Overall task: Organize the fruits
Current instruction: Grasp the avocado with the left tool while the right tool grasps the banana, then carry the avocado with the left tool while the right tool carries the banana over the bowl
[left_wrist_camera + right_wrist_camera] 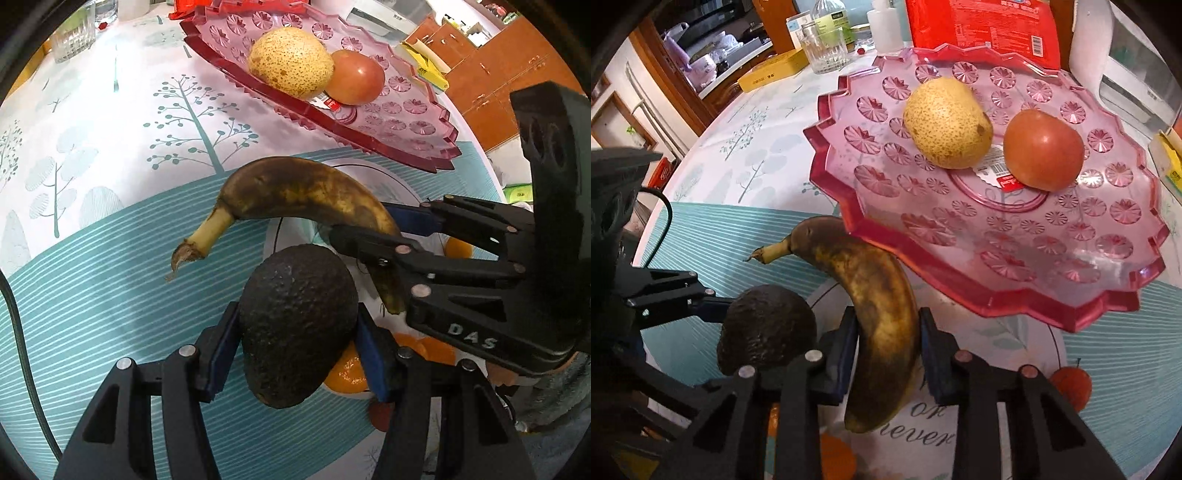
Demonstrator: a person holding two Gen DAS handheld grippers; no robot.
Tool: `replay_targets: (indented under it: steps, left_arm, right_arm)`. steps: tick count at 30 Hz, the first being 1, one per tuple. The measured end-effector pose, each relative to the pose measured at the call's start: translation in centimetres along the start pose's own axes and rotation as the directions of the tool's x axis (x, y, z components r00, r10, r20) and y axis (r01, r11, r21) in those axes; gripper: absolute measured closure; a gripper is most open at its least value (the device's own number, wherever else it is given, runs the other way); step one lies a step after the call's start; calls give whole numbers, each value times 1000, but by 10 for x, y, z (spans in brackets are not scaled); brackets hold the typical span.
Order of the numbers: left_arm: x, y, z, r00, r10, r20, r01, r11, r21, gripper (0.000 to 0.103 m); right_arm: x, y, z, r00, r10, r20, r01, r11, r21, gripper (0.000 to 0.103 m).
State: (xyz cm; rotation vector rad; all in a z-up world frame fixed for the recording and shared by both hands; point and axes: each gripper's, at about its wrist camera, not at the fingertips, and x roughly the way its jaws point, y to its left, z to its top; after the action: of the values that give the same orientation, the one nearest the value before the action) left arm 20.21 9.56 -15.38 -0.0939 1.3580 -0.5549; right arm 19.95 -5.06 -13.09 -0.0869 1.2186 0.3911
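In the left wrist view, the left tongs (295, 347) fill the bottom of the frame, closed on a dark avocado (297, 325) that sits between their blue pads, at lower centre. The right tongs (399, 236) come in from the right edge and grip a brown, spotted banana (303, 195) near its blunt end; the banana arcs across the middle of the frame with its stem pointing to the lower left. In the upper centre a pink dish (413, 125) rests on the worktop (110, 155), which wears a cloth printed with trees and teal stripes. A speckled yellow pear (290, 61) and a red tomato (356, 77) lie in the dish, touching each other. A clear glass (72, 37) stands at the upper left

In the right wrist view, the right tongs (888, 354) rise from the bottom centre and clamp the banana (882, 321) around its lower half; the stem points left, at mid frame. The avocado (768, 328) hangs at lower left, just beside the banana, held by the left tongs (738, 314) that reach in from the left edge. The pink dish (997, 229) takes up the upper right, with the pear (947, 122) left of the tomato (1043, 151) and a label under them. A glass jar (823, 48) and a red packet (982, 26) stand along the top edge
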Motion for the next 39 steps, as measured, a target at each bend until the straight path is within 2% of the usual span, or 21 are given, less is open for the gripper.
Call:
replay_targets:
  steps: [8,14,20,24,30,35,39]
  left_arm:
    - [0,3,-3,999,25,22,-25,999,-42,47]
    - [-32,10,-14,995,80,57,-74,993,-93,47]
    - [-73,6,-26,983,142,117,-127,984,-127,47]
    - [-101,-10,-29,972,155,177,-132,982,-138,47]
    - [-138,-46,-22,949,173,265,-153,984,-96,47]
    - [-159,-79,6,926,181,331,-177,983,-42,47]
    - [-173,-101,31,906,186,381,-196,980,-12,47]
  right_arm:
    - [-11,0,-3,999,17,29,-17,1000,2,71]
    - [-24,6,-5,998,42,42,-42,999,-8,71]
    - [-46,14,-6,994,81,69,-80,997,-20,71]
    - [-67,18,-5,989,107,101,-106,994,-18,71]
    - [-105,13,-3,982,106,159,-105,994,-13,71]
    - [-146,-4,6,973,62,222,-66,998,14,71]
    - [-175,-22,14,964,-18,264,7,999,42,71]
